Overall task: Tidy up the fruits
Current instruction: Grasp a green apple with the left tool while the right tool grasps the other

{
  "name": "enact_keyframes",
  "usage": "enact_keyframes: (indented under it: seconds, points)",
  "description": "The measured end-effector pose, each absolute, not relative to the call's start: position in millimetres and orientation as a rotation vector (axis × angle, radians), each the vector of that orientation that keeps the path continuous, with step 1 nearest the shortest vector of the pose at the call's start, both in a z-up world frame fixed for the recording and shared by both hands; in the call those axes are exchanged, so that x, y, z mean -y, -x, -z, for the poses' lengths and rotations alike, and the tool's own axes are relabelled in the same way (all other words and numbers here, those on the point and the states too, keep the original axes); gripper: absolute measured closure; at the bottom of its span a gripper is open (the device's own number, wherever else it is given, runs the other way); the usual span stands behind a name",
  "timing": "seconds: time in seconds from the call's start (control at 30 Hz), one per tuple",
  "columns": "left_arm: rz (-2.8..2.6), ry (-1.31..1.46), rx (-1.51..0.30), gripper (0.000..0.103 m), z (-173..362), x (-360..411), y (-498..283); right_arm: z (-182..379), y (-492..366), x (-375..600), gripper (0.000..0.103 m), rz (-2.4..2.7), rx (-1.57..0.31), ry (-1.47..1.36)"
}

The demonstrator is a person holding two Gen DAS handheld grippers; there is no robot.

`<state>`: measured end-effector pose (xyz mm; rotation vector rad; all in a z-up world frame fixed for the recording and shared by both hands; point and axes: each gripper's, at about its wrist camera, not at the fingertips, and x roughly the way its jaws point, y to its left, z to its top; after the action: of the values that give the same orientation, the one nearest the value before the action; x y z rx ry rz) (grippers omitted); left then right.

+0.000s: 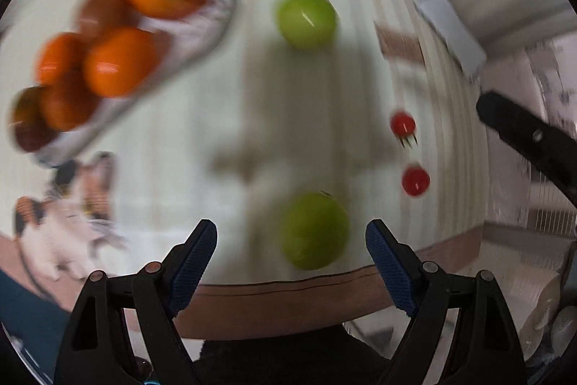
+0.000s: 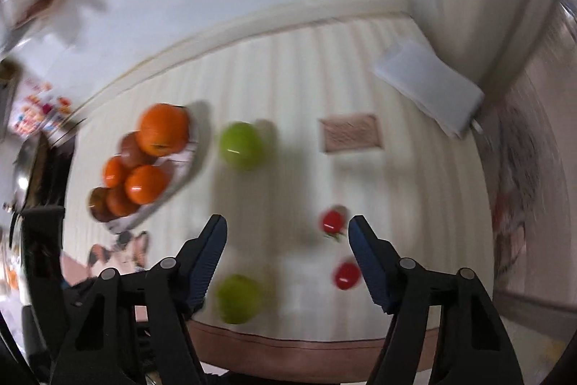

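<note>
A white plate (image 1: 212, 24) heaped with several oranges (image 1: 119, 60) sits at the left; it also shows in the right wrist view (image 2: 180, 165). Two green apples lie on the striped cloth, one far (image 1: 306, 18) (image 2: 241, 145) and one near (image 1: 314, 230) (image 2: 238, 298). Two small red fruits (image 1: 403, 123) (image 1: 415, 181) lie to the right, also in the right wrist view (image 2: 332, 221) (image 2: 346, 275). My left gripper (image 1: 291, 240) is open above the table, with the near apple between its fingers in the image. My right gripper (image 2: 287, 233) is open and empty above the table.
A white folded cloth or box (image 2: 429, 89) lies at the far right corner by the wall. A brown patch (image 2: 351, 132) is on the cloth. A cat picture (image 1: 72, 215) is at the left front. The table's brown front edge (image 2: 288, 345) is close.
</note>
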<state>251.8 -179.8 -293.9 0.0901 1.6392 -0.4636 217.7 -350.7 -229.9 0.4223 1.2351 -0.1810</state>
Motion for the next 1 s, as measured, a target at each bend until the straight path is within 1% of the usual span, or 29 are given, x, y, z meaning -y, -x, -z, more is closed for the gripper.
enact_keyframes:
  seconds: [0.13,0.17,0.2,0.23,0.37,0.6,0.8,1.0]
  points:
    - [0.527,-0.202,-1.7,0.019,326.9,215.7,-243.6,253.0,-208.2,370.7,0.031,0.236,-1.262,-0.476]
    - [0.537,-0.226,-1.697,0.028,331.8,221.6,-241.0,256.0,-206.9,373.5,0.031,0.244,-1.266,-0.486]
    - [0.527,-0.254,-1.684,0.047,334.3,224.5,-238.8,259.3,-205.6,376.2,0.031,0.249,-1.271,-0.495]
    - [0.514,-0.279,-1.67,0.05,335.6,224.5,-237.7,261.7,-204.8,378.8,0.031,0.249,-1.274,-0.505]
    - [0.45,-0.26,-1.617,0.05,328.8,207.4,-249.1,260.6,-212.8,374.7,0.031,0.232,-1.273,-0.499]
    - [0.241,-0.142,-1.587,0.05,320.5,142.5,-285.0,258.5,-264.8,342.4,0.031,0.13,-1.267,-0.459]
    - [0.153,-0.061,-1.615,0.05,327.9,114.3,-294.0,280.9,-326.9,308.1,0.031,0.055,-1.303,-0.435]
    - [0.127,-0.013,-1.631,0.05,335.1,99.3,-292.0,318.7,-368.2,288.6,0.031,0.044,-1.405,-0.384]
